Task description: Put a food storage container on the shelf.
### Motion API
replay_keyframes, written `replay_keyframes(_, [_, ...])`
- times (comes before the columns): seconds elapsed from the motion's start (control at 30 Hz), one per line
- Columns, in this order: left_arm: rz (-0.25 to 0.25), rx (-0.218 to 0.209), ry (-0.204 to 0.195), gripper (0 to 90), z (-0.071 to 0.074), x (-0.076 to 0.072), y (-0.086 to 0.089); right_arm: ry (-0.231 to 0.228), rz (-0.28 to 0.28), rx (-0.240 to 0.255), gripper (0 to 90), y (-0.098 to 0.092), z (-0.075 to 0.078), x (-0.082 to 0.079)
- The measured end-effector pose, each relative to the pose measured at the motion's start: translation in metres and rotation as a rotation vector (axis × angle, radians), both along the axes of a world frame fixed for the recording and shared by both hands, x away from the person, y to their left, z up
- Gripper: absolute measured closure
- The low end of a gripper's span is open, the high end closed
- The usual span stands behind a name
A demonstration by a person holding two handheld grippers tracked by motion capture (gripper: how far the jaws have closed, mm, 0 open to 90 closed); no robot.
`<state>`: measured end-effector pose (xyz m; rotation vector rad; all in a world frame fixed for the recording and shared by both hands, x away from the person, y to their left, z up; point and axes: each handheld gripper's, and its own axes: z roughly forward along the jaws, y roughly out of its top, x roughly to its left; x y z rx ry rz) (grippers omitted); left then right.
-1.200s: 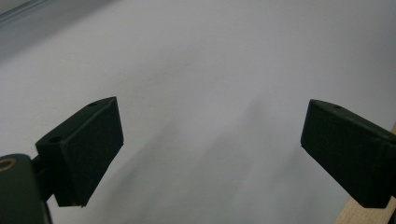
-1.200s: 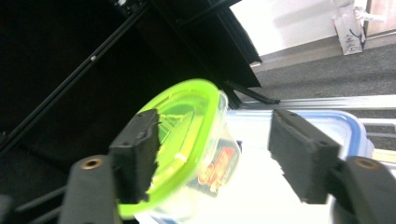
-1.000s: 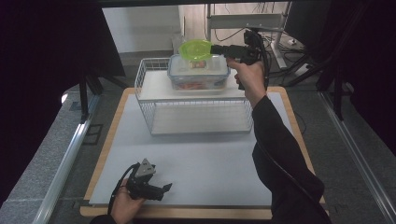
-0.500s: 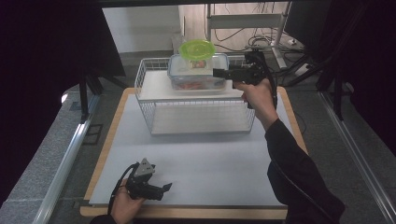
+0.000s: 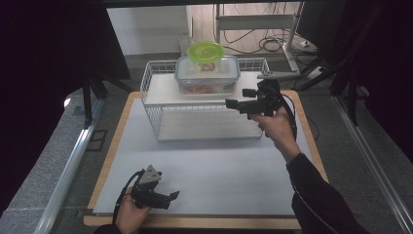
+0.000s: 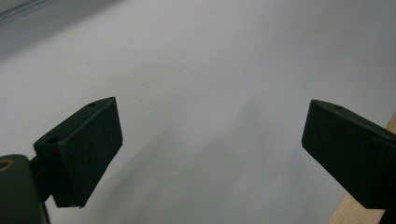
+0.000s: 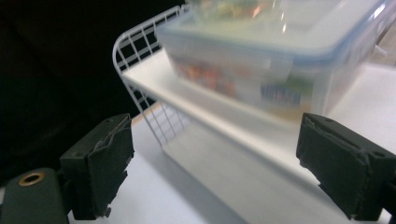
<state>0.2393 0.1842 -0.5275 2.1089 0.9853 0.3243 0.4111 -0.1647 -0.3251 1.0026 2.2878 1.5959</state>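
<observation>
While a white mat (image 5: 214, 175) covers the wood-edged table (image 5: 109, 161), grey floor and cabled desk legs lie beyond. Right gripper (image 5: 238, 99), jaws just opened wide and empty, hangs beside the rack's (image 5: 151, 85) clear container (image 5: 207, 75), lime lid (image 5: 205, 50) on top. Left gripper (image 5: 170, 197) rests agape, empty.

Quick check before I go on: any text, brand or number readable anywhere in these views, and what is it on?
Nothing can be read.
Clear container on the white wire rack: a blue and green label patch on its side carries print, too blurred to read.
Green lid on top of the container: no lettering visible.
Both grippers and the table mat: no markings to read.
</observation>
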Motion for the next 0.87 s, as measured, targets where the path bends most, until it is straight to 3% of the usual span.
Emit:
replay_keyframes(0.3, [-0.007,0.011,-0.005,4.5,0.000,0.000,-0.001,-0.018,0.018,-0.075,7.6,-0.019,-0.055,-0.039])
replay_keyframes(0.53, [-0.006,0.013,-0.004,4.4,-0.001,0.000,-0.001,-0.018,0.016,-0.149,6.7,-0.038,-0.112,-0.068])
replay_keyframes(0.73, [-0.009,0.016,-0.006,4.4,-0.001,0.000,-0.002,0.006,0.019,-0.186,6.3,-0.054,-0.149,-0.090])
replay_keyframes(0.87, [-0.010,0.017,-0.010,4.4,-0.001,0.000,-0.002,0.042,0.031,-0.244,6.3,-0.059,-0.169,-0.097])
